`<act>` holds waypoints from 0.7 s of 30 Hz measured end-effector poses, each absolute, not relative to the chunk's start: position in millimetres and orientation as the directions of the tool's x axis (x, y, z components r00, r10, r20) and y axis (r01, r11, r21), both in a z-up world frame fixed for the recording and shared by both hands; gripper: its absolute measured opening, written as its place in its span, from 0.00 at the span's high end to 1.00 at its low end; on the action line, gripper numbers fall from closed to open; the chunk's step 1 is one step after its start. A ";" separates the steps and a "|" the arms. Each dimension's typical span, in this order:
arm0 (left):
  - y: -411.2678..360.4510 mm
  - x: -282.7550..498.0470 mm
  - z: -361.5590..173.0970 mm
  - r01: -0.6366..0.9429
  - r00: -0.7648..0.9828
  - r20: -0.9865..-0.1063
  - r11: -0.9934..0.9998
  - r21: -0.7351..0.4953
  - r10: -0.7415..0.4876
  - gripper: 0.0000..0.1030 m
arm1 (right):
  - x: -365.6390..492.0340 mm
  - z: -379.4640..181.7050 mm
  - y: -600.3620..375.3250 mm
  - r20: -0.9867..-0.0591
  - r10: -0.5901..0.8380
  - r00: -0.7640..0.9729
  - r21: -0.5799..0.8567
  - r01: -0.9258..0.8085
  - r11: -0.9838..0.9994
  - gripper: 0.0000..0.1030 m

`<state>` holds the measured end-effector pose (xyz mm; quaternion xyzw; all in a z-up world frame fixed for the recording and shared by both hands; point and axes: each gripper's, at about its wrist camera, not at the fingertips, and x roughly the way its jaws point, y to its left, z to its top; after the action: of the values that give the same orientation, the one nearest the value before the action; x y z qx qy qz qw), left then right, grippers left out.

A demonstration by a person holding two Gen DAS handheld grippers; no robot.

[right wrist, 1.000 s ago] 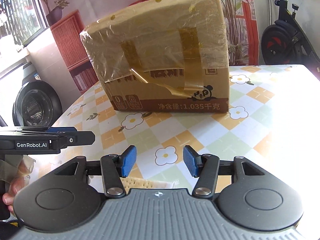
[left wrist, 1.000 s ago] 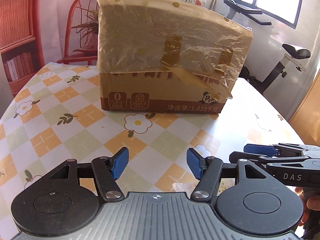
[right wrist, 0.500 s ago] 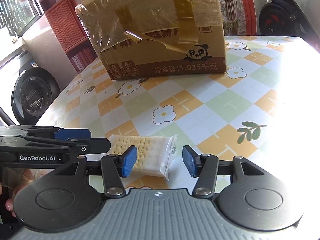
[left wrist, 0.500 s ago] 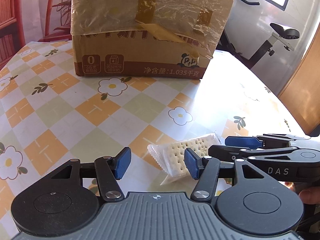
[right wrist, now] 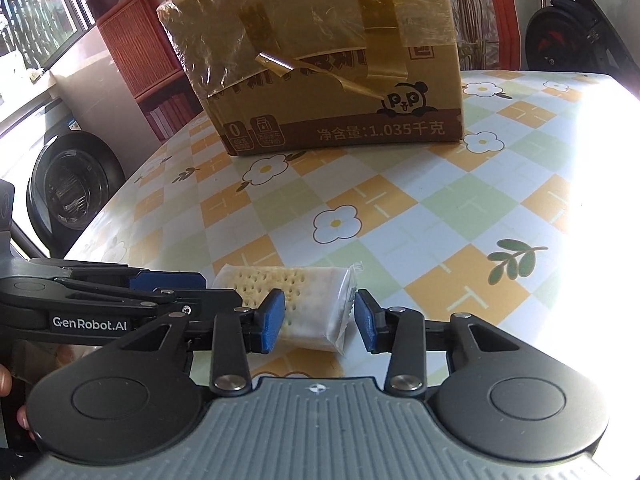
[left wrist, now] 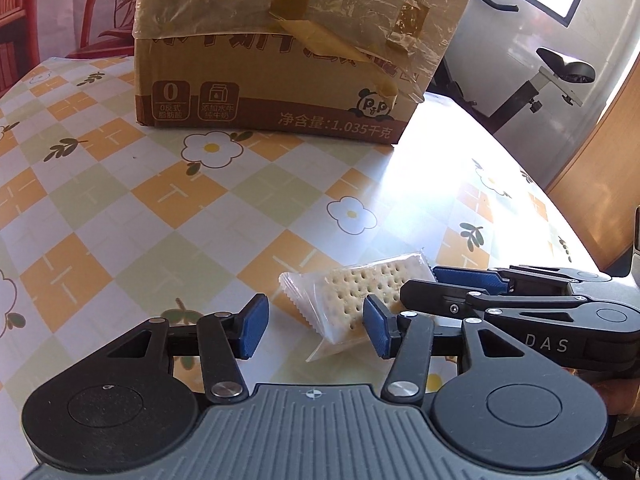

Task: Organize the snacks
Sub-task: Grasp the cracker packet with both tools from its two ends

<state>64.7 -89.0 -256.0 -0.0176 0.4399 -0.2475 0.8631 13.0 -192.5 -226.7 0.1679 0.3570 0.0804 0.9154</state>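
Both grippers have dropped from facing the cardboard box (left wrist: 288,60) toward the cracker packet (right wrist: 304,300), low and centre in both views on the flowered tablecloth (left wrist: 120,208). The right gripper (right wrist: 320,322) is closing around it, its pads not yet pressing; the left gripper (left wrist: 316,326) narrows beside its near end. The pickup looks imminent. The grippers crowd each other; the taped box stands well back.

One cracker packet (left wrist: 352,296), one taped cardboard box (left wrist: 280,64), and two tongs on one table (left wrist: 120,208).
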 end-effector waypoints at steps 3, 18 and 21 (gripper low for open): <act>-89.9 64.1 -256.9 0.419 0.493 -0.746 0.874 -0.246 -0.447 0.47 | 13.0 -226.6 -191.8 -0.625 0.268 0.733 0.364 -0.030 0.931 0.63; -90.3 61.5 -258.4 0.434 0.483 -0.722 0.852 -0.293 -0.495 0.65 | 11.8 -227.9 -193.6 -0.618 0.277 0.736 0.385 -0.024 0.923 0.66; -91.1 59.3 -254.2 0.440 0.502 -0.722 0.859 -0.262 -0.477 0.70 | 11.5 -226.4 -190.7 -0.619 0.276 0.736 0.377 -0.030 0.926 0.67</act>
<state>59.3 -91.1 -254.2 -0.0219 0.4232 -0.2648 0.8662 11.5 -190.7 -226.4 0.1738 0.3538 0.0836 0.9152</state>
